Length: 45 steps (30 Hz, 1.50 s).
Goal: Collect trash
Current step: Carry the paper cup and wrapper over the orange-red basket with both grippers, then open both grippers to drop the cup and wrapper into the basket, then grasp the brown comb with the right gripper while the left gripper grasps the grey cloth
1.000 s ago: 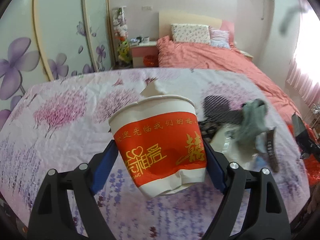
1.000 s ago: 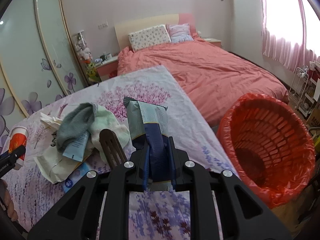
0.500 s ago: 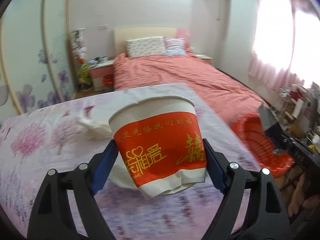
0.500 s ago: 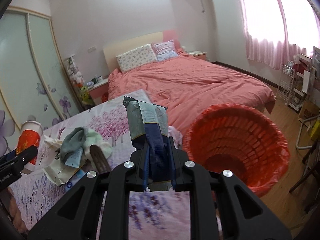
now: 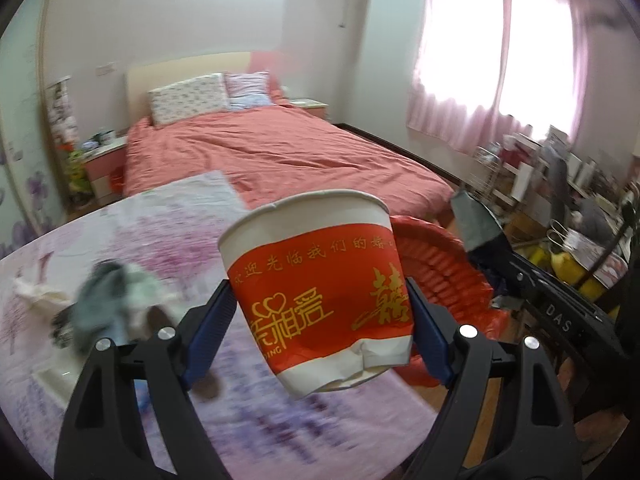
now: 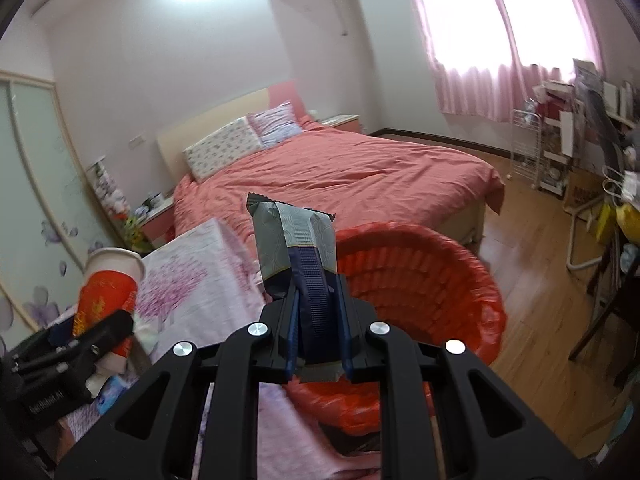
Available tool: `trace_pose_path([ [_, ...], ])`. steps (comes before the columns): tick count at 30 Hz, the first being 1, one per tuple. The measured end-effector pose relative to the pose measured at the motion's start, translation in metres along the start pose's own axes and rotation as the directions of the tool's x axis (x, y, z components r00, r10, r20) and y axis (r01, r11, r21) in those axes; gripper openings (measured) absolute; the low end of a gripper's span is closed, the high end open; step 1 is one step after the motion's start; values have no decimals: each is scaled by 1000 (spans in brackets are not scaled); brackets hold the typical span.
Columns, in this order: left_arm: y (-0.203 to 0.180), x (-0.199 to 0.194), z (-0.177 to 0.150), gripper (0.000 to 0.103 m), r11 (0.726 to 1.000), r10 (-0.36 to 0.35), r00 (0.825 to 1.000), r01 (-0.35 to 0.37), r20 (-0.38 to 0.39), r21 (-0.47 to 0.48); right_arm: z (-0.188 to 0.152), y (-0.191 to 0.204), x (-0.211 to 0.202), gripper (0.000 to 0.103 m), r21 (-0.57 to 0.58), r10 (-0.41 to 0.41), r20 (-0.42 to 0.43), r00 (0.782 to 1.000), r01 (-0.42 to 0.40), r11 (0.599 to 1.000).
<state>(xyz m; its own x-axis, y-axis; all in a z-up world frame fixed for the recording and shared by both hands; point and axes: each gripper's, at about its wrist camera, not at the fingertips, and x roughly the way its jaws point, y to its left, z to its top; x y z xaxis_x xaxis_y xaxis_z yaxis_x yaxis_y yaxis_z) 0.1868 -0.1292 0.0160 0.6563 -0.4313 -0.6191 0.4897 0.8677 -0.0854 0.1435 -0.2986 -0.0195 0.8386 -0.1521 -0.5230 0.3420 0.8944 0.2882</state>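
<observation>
Red-banded white paper cup [image 5: 320, 292], crumpled at its base, sits pinched between the left gripper [image 5: 320, 320] fingers, while the right gripper [image 6: 318, 300] fingers pinch a grey-and-navy wrapper [image 6: 294, 236] above the red bin [image 6: 420, 280]. Below lies a floral-clothed tabletop [image 5: 140, 240] with a blurred heap of rags [image 5: 108, 300]. Its far edge meets the pink bed [image 6: 340, 176]; bare wooden floor [image 6: 532, 304] lies beside the bin.

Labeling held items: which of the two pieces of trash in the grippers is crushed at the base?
The red-and-white paper cup in the left gripper; its bottom rim is dented. The grey-blue snack wrapper in the right gripper is flat.
</observation>
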Motion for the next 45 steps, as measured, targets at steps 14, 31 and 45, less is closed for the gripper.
trace_pose_path([
  [14, -67, 95, 8, 80, 991, -93, 991, 102, -101, 92, 10, -61, 43, 17, 136, 9, -25, 1000, -5, 991],
  [31, -47, 115, -2, 87, 996, -10, 987, 24, -163, 85, 9, -71, 39, 44, 163, -31, -68, 997, 42, 986],
  [45, 50, 16, -23, 89, 985, 171, 981, -172, -87, -2, -3, 21, 22, 44, -28, 49, -102, 994, -52, 998],
])
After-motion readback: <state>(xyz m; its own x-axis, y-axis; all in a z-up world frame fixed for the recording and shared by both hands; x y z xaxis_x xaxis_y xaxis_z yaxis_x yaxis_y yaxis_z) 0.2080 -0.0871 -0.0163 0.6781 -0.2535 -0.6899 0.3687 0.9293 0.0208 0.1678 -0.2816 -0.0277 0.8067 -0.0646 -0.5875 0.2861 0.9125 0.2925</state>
